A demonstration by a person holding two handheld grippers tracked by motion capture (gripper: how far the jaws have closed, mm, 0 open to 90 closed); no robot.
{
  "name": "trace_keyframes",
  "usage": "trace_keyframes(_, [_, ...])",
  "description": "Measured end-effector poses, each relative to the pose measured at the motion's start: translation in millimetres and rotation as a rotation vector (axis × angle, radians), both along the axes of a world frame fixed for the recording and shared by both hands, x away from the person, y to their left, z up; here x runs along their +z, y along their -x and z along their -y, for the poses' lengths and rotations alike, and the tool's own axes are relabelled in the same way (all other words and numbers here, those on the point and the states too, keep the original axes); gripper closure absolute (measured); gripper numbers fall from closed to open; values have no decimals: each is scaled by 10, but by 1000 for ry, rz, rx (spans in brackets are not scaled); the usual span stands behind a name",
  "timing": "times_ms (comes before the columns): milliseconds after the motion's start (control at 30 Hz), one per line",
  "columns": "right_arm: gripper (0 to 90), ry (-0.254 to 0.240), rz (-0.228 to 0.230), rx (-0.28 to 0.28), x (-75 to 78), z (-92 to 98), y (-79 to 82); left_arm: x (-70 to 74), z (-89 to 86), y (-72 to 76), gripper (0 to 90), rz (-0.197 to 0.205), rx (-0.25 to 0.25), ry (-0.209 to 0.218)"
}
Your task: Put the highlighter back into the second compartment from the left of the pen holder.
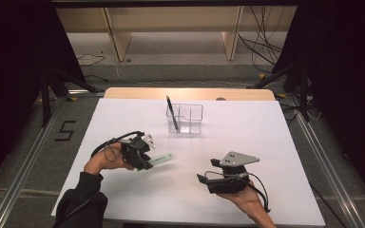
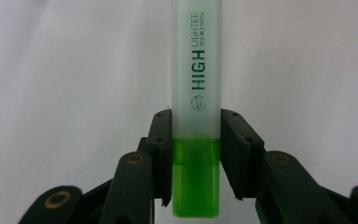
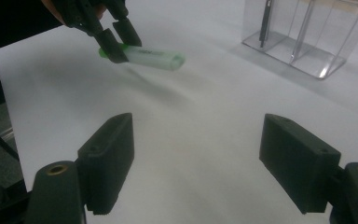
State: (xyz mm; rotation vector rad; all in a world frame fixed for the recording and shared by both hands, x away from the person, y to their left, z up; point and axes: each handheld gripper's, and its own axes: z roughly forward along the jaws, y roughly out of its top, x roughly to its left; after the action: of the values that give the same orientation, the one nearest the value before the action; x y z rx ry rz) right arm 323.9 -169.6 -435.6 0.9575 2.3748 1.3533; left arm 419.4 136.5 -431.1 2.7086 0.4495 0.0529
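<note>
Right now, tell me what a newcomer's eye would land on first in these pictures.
The green highlighter, clamped near its green end in the left gripper, just above the white table. Next, the clear divided holder at the far middle with a black pen leaning in it. The right gripper stands open and empty.

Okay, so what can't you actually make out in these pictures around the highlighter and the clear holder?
- Highlighter: in the left gripper view its far end is cut off by the top edge; the small print under the big lettering is too fine to read.
- Left gripper: in the high view it covers the highlighter's green end.
- Clear holder: the right gripper view's top edge crops it, so the upper part of the black pen is lost.
</note>
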Motion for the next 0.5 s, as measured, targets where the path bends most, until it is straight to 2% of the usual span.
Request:
trace_keyframes(100, [271, 14, 27, 14, 11, -38, 35, 25, 174, 76, 668, -14, -42, 14])
trace_keyframes(267, [271, 27, 76, 56, 24, -112, 106, 48, 366, 176, 667, -36, -76, 63])
trace_keyframes(433, [271, 92, 136, 88, 4, -213, 181, 36, 442, 218, 667, -52, -83, 38])
trace_keyframes(500, [271, 125, 164, 95, -9, -258, 213, 36, 488, 246, 667, -61, -86, 45])
